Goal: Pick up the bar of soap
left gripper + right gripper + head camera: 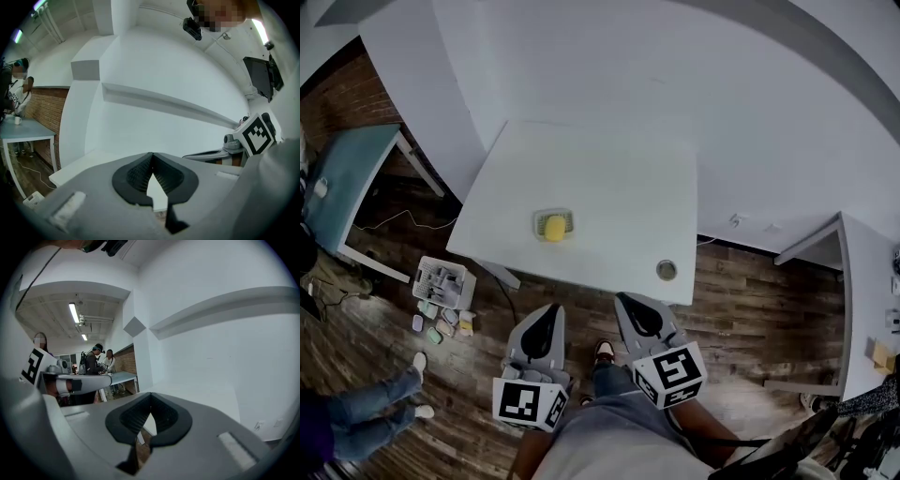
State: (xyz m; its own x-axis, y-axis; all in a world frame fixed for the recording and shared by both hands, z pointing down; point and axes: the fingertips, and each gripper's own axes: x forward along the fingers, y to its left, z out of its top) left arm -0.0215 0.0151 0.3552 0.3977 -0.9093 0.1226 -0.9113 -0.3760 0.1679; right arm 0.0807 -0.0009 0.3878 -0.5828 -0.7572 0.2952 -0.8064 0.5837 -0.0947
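Note:
The yellow bar of soap [553, 228] lies in a small pale soap dish [568, 219] on the white table [619, 187], left of the table's middle. Both grippers hang short of the table's near edge, over the wooden floor. My left gripper [550, 309] is shut with nothing in it; in its own view the left gripper [151, 155] has its pads meeting at the tips. My right gripper [624, 299] is likewise shut and empty, as the right gripper [150, 394] shows in its own view. Neither gripper view shows the soap.
A small round object [667, 270] sits near the table's front right corner. On the floor at the left stands a white basket [443, 281] with several small items beside it. A blue-grey table [347, 178] is at the far left, another white table [862, 300] at the right. A person's legs [375, 403] are at the lower left.

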